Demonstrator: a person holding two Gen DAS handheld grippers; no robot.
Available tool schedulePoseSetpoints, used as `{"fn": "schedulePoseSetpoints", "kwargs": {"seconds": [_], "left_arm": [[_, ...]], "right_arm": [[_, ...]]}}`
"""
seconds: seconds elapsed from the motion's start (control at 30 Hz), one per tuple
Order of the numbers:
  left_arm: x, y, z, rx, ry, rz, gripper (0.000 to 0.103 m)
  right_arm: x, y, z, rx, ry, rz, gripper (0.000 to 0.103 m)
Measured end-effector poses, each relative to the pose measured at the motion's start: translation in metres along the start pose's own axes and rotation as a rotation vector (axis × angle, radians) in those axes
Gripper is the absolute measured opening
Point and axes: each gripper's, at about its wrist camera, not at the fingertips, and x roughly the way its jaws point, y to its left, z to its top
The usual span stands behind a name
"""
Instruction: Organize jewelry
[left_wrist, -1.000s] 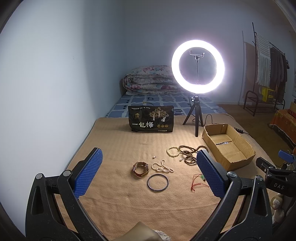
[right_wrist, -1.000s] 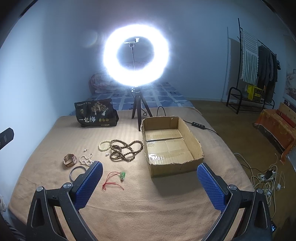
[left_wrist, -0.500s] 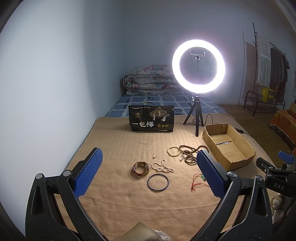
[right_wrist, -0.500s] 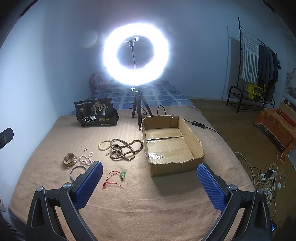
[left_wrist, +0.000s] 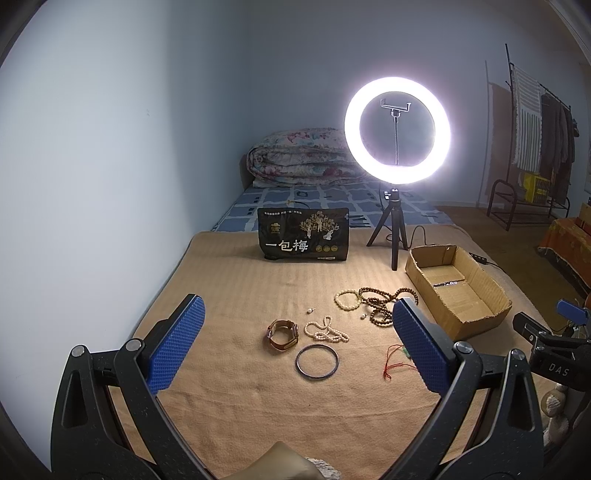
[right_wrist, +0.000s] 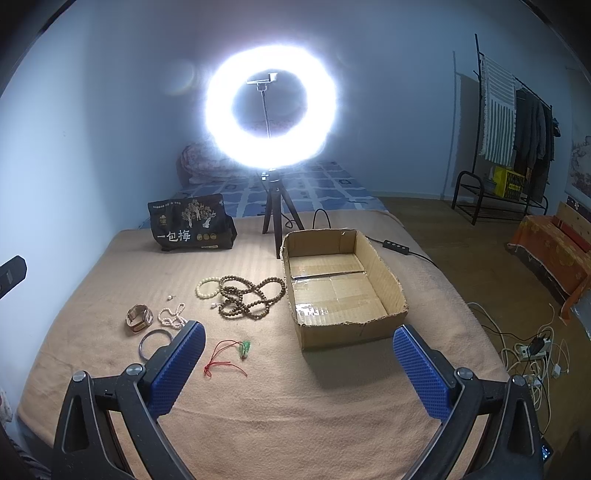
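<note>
Both pairs of jaws are standing wide apart and gripping nothing, hanging well above the tan blanket (right_wrist: 332, 406). Snagging is looking like the main risk: the loose pearl strand (left_wrist: 325, 332) and the looped brown bead necklace (right_wrist: 251, 295) are lying tangled, so a pinch could be dragging neighbours along. From left: the watch (left_wrist: 282, 333), the bangle (left_wrist: 317, 360) and the red cord (right_wrist: 225, 354) are lying ahead of the left gripper (left_wrist: 295, 350). The empty cardboard box (right_wrist: 384, 273) is sitting ahead of the right gripper (right_wrist: 299, 363).
</note>
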Motion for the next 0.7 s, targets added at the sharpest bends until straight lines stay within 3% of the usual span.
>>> {"fn": "schedulePoseSetpoints", "kwargs": {"seconds": [0.7], "left_arm": [[0.016,0.018,-0.004,-0.041,0.049,0.034,0.103]], "right_arm": [[0.012,0.008,-0.001,-0.017,0.038,0.018,0.103]]}}
